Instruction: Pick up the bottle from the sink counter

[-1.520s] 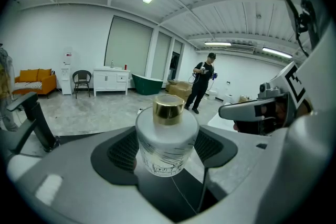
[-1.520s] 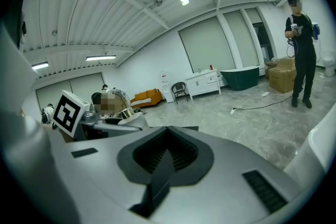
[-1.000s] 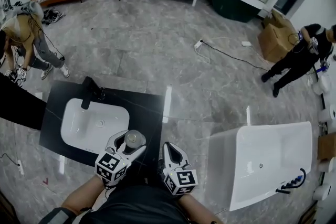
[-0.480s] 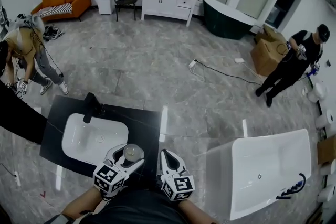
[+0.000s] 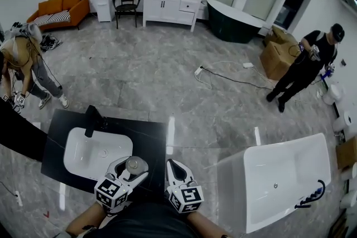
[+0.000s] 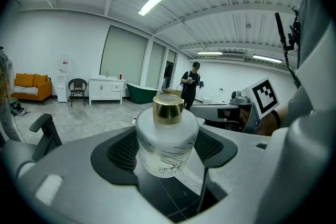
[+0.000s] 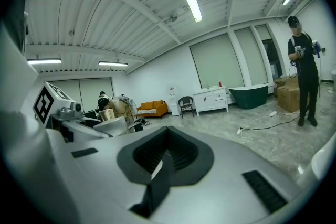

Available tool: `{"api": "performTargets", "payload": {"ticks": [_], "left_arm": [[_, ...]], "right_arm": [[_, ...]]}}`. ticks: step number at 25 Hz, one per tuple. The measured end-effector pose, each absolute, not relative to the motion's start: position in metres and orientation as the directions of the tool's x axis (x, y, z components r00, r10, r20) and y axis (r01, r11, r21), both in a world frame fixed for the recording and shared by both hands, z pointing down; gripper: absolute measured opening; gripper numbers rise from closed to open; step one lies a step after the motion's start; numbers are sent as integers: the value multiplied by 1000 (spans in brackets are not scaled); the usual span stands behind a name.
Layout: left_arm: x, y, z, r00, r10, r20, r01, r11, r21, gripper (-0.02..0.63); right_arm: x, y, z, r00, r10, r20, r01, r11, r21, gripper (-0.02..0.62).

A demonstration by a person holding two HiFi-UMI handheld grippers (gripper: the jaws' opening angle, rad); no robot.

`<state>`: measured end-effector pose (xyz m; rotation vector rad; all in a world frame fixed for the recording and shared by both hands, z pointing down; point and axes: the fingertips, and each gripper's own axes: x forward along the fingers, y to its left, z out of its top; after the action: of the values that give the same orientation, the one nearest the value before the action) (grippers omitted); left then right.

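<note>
A frosted white bottle (image 5: 134,164) with a gold cap sits between the jaws of my left gripper (image 5: 133,165), over the front right part of the black sink counter (image 5: 150,136). In the left gripper view the bottle (image 6: 167,139) stands upright with both dark pads (image 6: 118,152) pressed against its sides, so the left gripper (image 6: 166,150) is shut on it. Whether its base touches the dark counter I cannot tell. My right gripper (image 5: 172,166) hovers just right of it, near the counter's right edge. In the right gripper view my right gripper (image 7: 167,157) is shut on nothing.
A white basin (image 5: 95,150) and black faucet (image 5: 92,120) fill the counter's left part. A white bathtub (image 5: 279,175) stands to the right. A person (image 5: 25,67) bends at far left; another person (image 5: 304,61) stands far right by a cardboard box (image 5: 279,53). A cable (image 5: 234,79) lies on the floor.
The head view has tipped up, so counter and grippers sit lower in frame. The bottle stays in the left gripper. The standing person at right has stepped slightly left.
</note>
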<state>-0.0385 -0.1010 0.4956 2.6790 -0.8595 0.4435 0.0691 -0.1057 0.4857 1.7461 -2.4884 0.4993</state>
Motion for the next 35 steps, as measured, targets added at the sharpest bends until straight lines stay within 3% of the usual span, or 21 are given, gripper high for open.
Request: {"api": "performTargets", "payload": {"ticks": [35], "left_arm": [[-21, -116, 503, 774, -497, 393, -594, -785, 175, 331]], "right_arm": [[75, -114, 475, -372, -913, 168, -919, 337, -205, 6]]}}
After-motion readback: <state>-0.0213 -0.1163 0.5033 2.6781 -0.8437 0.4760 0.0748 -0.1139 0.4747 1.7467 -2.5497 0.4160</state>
